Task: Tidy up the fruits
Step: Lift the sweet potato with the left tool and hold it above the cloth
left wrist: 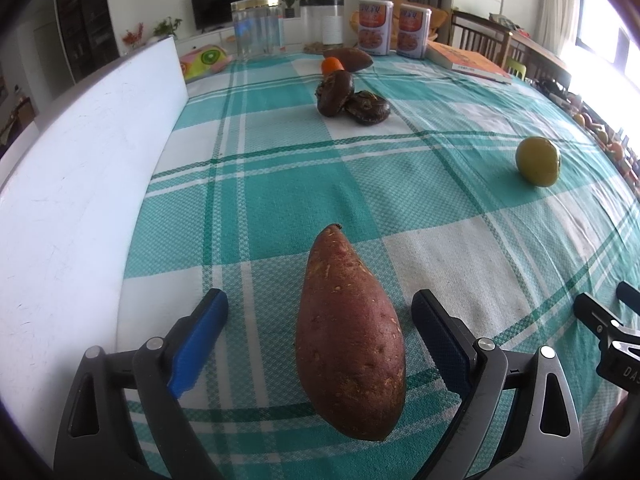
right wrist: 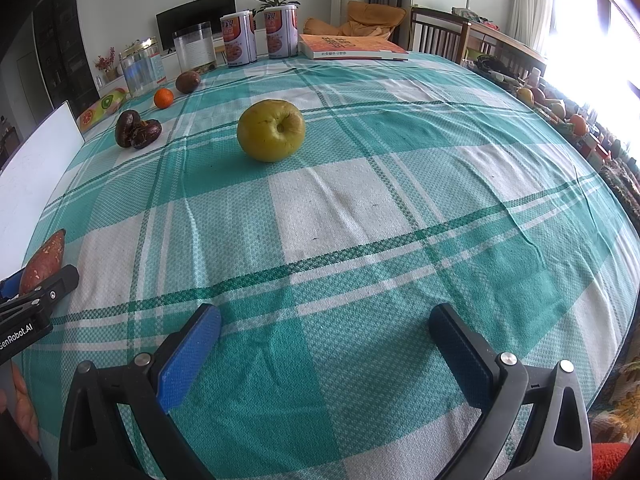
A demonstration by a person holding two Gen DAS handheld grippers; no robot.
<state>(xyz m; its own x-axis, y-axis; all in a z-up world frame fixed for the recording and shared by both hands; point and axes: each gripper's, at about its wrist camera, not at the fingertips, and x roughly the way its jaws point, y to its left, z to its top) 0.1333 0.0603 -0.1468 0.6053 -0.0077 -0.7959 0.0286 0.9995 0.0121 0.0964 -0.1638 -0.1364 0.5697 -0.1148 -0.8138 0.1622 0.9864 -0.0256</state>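
Note:
A reddish sweet potato (left wrist: 350, 332) (right wrist: 42, 264) lies on the green-checked cloth between the blue pads of my left gripper (left wrist: 320, 300). The jaws stand wide, with a gap on each side of it. My right gripper (right wrist: 324, 316) is open over bare cloth with nothing between its fingers. A yellow-green apple (right wrist: 271, 130) (left wrist: 538, 162) sits ahead of it. Farther back lie two dark brown fruits (left wrist: 352, 100) (right wrist: 138, 129), touching each other, then a small orange (left wrist: 332, 65) (right wrist: 163, 98) and a second sweet potato (left wrist: 349, 58) (right wrist: 188, 81).
A white board (left wrist: 80, 160) stands along the table's left edge. At the far end are clear jars (left wrist: 258, 26), two orange cans (right wrist: 260, 34) and a book (right wrist: 352, 46). Wooden chairs (right wrist: 440, 32) and a cluttered shelf line the right side.

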